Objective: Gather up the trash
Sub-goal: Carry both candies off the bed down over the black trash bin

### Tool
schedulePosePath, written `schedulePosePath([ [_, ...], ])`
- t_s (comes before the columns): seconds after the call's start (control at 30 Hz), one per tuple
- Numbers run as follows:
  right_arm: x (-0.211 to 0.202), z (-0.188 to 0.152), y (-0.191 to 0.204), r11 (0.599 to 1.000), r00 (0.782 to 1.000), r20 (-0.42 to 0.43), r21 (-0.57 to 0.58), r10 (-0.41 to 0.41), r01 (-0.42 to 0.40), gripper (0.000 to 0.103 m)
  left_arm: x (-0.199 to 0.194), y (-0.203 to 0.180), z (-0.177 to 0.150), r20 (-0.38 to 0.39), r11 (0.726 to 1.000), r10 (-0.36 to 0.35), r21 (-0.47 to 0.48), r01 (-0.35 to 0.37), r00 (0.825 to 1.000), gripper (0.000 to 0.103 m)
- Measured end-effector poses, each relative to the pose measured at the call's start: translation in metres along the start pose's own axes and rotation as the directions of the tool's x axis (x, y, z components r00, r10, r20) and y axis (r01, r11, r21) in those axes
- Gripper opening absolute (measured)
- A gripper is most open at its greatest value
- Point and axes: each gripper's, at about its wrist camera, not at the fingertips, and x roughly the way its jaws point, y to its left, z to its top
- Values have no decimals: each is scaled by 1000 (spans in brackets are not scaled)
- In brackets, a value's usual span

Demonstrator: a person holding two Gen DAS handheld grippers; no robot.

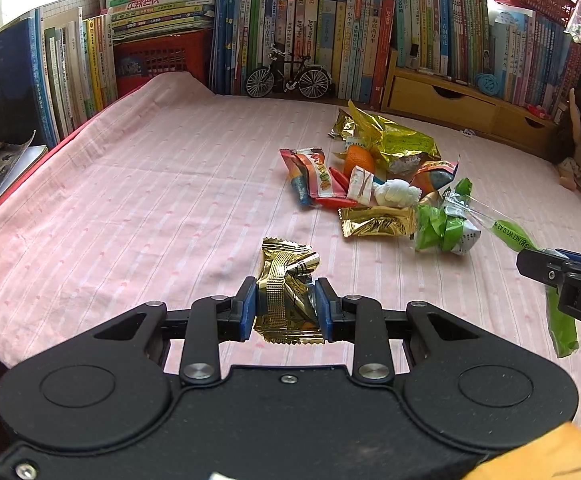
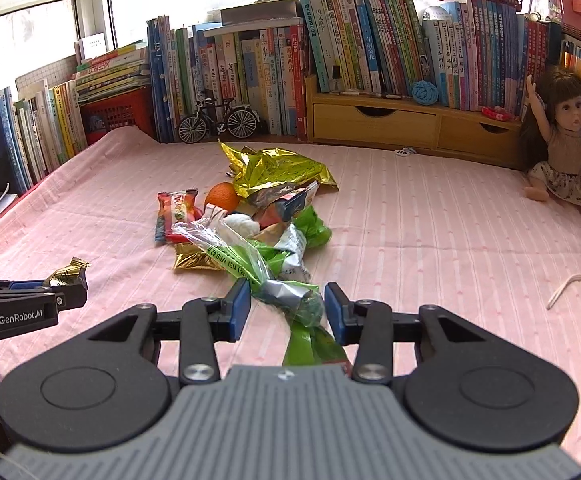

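My left gripper [image 1: 286,304] is shut on a crumpled gold wrapper [image 1: 288,276], which sits low over the pink striped cloth [image 1: 130,208]. The right wrist view shows that gripper [image 2: 70,290] at the left edge, with the gold wrapper [image 2: 66,274] poking out. My right gripper [image 2: 286,304] is shut on a green and clear plastic wrapper [image 2: 290,294] that trails forward to the trash pile [image 2: 250,216]. That pile holds a large gold foil bag [image 2: 282,172], an orange [image 2: 221,196], red snack packets and a white wad. The right gripper [image 1: 562,276] appears at the right edge of the left wrist view.
Rows of books [image 1: 330,40] line the back and left edges of the cloth. A model bicycle [image 1: 288,76] and wooden drawers [image 1: 442,98] stand at the back. A doll [image 2: 562,152] sits at the right, and a cream cord [image 2: 578,292] lies near it.
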Motion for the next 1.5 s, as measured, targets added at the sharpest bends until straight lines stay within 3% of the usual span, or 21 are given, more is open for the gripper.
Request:
schedulePosePath([
  [0.37, -51, -63, 71, 997, 994, -78, -15, 80, -81, 46, -75, 72, -78, -61, 998, 47, -36, -49, 997, 29],
  [0.7, -63, -122, 122, 984, 964, -209, -24, 166, -174, 46, -89, 115, -146, -182, 991, 88, -85, -104, 979, 29],
  [1.07, -15, -191, 140, 977, 908, -360, 80, 214, -198, 46, -27, 125, -236, -361, 985, 21, -152, -81, 932, 29],
  [1.5, 71, -285, 132, 984, 824, -548, 166, 145, -63, 46, 64, 122, -312, -531, 986, -18, -148, -72, 847, 29],
])
